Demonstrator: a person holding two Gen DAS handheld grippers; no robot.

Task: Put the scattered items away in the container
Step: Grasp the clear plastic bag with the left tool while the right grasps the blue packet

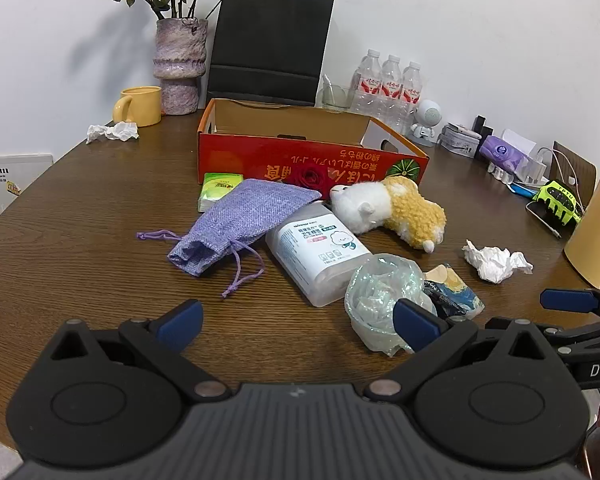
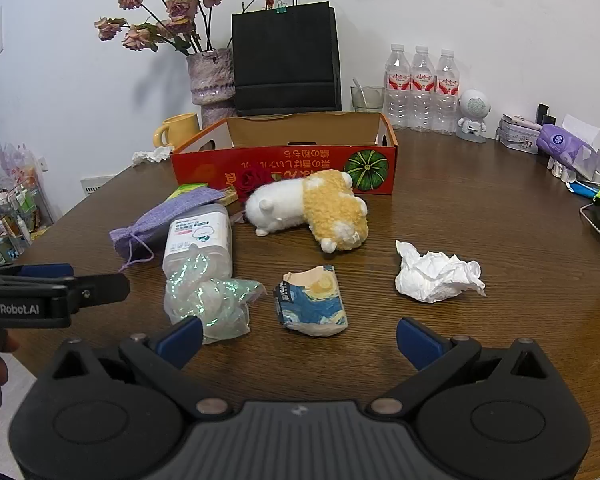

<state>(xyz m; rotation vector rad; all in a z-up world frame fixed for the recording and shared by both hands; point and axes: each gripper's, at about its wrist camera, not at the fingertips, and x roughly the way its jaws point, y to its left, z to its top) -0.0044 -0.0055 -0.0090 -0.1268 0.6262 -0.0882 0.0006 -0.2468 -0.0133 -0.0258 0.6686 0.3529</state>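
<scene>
Right gripper [image 2: 299,340] jaws spread wide; crushed cup [image 2: 312,300] lies between.

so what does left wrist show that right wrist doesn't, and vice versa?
Left wrist only: the white booklet leaning at the table's left edge, and the right gripper entering from the right.

Right wrist only: the cluttered rack beyond the table's left side, and the left gripper entering from the left.

Both: open orange box, plush toy, purple pouch, wipes container, crumpled tissue, black bag, bottles. Both grippers open, empty.
</scene>
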